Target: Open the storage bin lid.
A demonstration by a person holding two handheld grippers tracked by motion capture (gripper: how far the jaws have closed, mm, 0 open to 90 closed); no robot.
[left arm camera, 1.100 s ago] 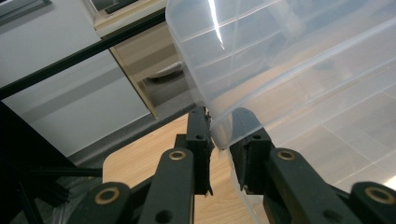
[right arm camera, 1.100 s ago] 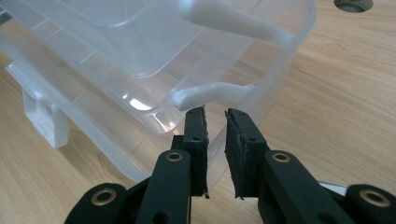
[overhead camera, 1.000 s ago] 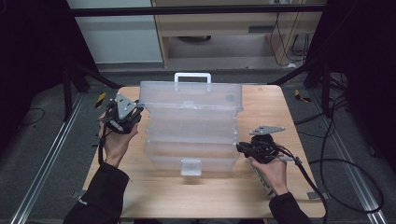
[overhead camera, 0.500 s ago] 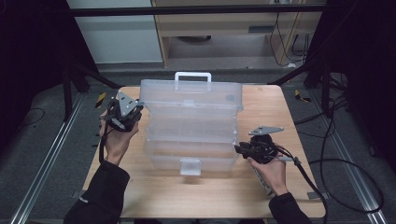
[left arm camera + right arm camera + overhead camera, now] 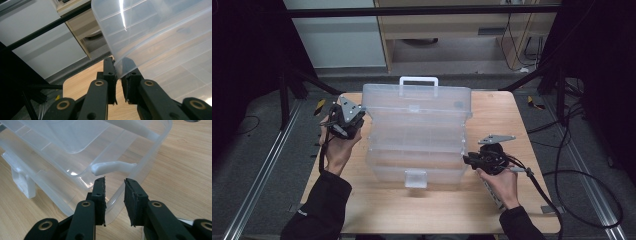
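At the left edge of the wooden table [image 5: 377,210], the left gripper [image 5: 346,120] pinches the rim of the tilted-up lid [image 5: 160,37] of the clear plastic organizer box [image 5: 417,145]; its jaws have just been closing, with the thin lid edge pressed between them. The box stands in the middle of the table, its white handle [image 5: 418,80] toward the far edge and its latch [image 5: 416,178] toward the near edge. Near the right edge, the right gripper [image 5: 472,160] is at the corner of the box body. Its jaws are spread, with the box wall [image 5: 117,195] between them, not pressed.
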